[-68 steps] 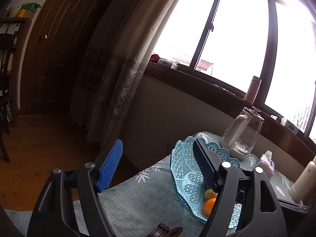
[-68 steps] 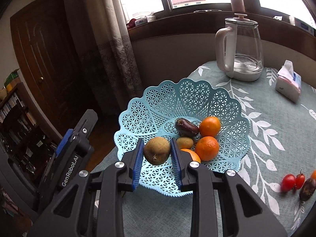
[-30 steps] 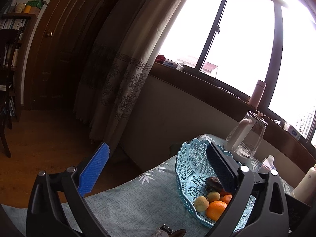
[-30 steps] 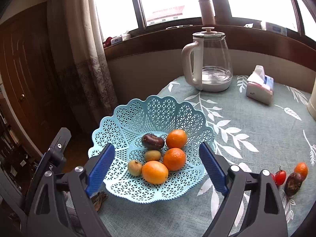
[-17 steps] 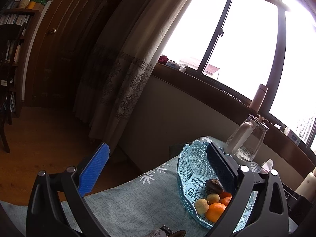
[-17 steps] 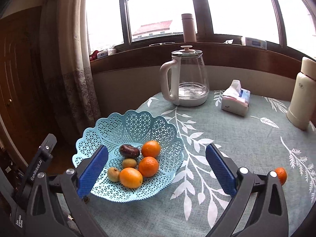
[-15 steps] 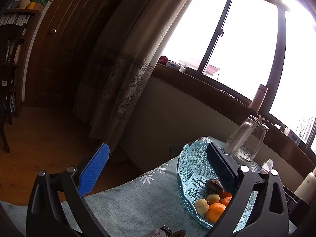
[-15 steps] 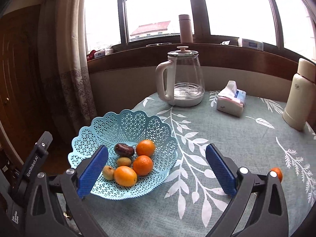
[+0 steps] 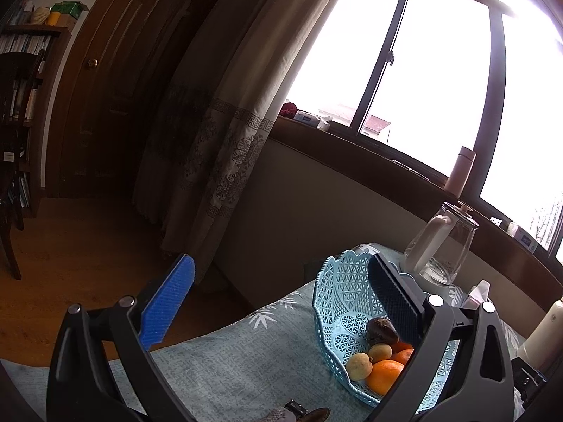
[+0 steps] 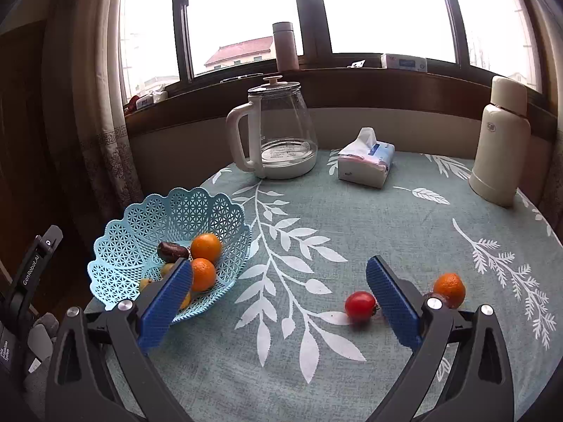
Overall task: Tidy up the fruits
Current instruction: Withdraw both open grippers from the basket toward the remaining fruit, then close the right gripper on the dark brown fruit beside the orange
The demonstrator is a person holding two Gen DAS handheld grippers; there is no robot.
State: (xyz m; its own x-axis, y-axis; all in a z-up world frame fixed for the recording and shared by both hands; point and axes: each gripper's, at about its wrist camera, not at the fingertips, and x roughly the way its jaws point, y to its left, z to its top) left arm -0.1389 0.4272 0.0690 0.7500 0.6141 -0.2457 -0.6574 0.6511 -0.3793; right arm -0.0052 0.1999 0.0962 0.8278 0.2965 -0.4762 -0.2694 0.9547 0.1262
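Note:
A light blue lattice basket [image 10: 140, 232] [image 9: 337, 288] stands at the table's left edge and holds oranges [image 10: 206, 247], a dark oblong fruit [image 10: 172, 250] and small yellow-green fruits [image 9: 358, 366]. On the cloth lie a red tomato [image 10: 360, 305] and an orange [image 10: 449, 289], with a dark fruit partly hidden behind my right finger. My right gripper [image 10: 279, 290] hangs open and empty over the table, the tomato just inside its right finger. My left gripper [image 9: 281, 293] is open and empty, left of the basket, near the table edge.
A glass kettle [image 10: 278, 133], a tissue pack [image 10: 366, 161] and a cream flask [image 10: 499, 147] stand along the back of the round table. Curtain [image 9: 218, 133], door and a bookshelf lie to the left. The left gripper's body [image 10: 31, 270] shows at the right view's left edge.
My right gripper let go of the brown fruit in the basket, opened wide, and swung right and back toward the tomato and orange. The left gripper opened wider early, then held still.

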